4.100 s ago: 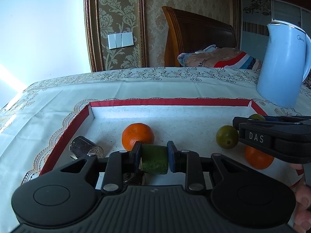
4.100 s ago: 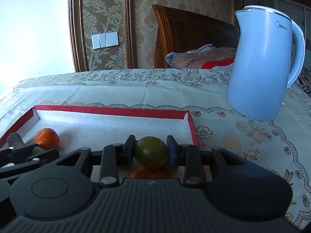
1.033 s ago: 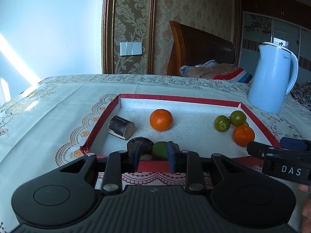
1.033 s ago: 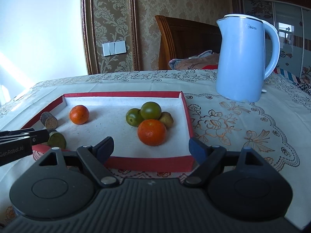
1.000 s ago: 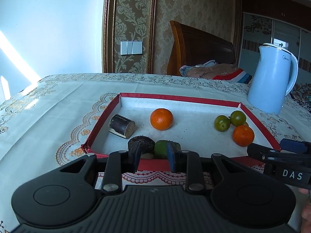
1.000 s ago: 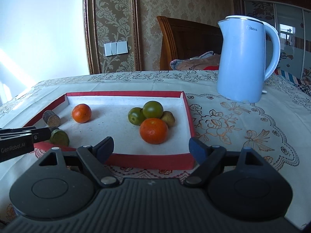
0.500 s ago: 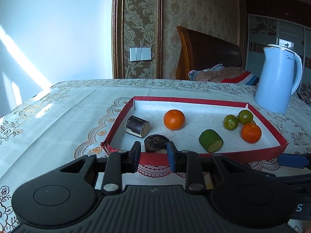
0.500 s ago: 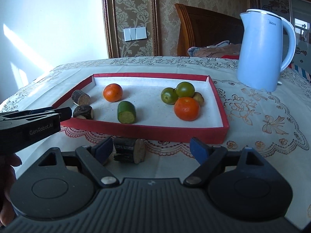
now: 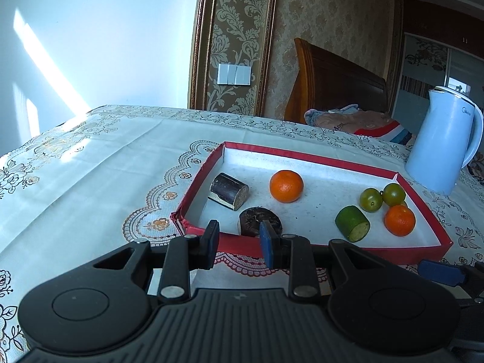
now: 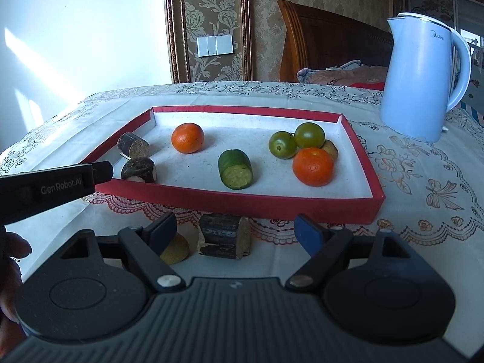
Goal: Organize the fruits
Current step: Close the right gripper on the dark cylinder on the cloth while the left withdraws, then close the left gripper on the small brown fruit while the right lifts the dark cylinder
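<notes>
Right gripper (image 10: 233, 233) gapes wide, empty; just ahead lies the dark cane stub (image 10: 225, 236), stiff, light, rough-barked — we'd pinch its sides.

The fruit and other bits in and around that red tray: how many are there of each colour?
Orange: 2
Green round: 2
Green cut piece: 1
Dark brown stubs: 3, two in the red tray at, one outside
Yellowish-brown: 2, one in the tray, one outside
Total: 10
</notes>
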The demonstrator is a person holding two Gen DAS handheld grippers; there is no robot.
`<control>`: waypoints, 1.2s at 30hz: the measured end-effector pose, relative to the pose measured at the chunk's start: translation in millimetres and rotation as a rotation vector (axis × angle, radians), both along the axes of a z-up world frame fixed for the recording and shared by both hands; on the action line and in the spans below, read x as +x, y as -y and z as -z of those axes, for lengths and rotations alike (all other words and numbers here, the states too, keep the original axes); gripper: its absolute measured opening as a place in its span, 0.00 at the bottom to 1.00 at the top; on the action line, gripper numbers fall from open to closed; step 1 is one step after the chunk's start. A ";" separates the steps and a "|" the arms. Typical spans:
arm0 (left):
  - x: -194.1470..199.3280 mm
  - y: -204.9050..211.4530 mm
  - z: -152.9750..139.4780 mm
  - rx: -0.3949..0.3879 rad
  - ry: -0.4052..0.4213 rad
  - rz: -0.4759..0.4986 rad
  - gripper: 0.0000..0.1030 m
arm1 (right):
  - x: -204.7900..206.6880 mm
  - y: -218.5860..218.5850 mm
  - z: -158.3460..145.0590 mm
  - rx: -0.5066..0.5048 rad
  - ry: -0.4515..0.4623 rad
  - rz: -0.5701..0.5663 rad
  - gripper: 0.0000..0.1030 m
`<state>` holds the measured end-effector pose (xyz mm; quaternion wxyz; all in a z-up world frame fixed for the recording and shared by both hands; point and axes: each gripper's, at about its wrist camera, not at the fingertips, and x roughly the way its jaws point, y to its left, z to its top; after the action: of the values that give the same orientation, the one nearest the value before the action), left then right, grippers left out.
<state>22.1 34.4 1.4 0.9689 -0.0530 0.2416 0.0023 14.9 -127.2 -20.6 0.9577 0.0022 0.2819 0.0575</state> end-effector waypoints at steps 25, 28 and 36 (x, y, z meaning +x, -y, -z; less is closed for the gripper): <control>-1.6 -0.1 -1.5 -0.028 -0.003 0.037 0.27 | -8.3 13.3 3.8 -0.009 -0.053 -0.002 0.33; -2.3 1.7 -1.4 -0.058 -0.014 0.109 0.27 | -14.6 13.4 -2.2 -0.057 -0.008 0.007 0.30; -8.6 21.6 4.7 -0.054 -0.065 0.345 0.27 | -26.5 23.2 -4.3 -0.135 0.006 -0.035 0.30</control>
<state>13.5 12.8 -3.3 0.9448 -0.0365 0.2783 -0.1690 -11.6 -150.4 -16.4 0.9554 -0.0674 0.2823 0.0548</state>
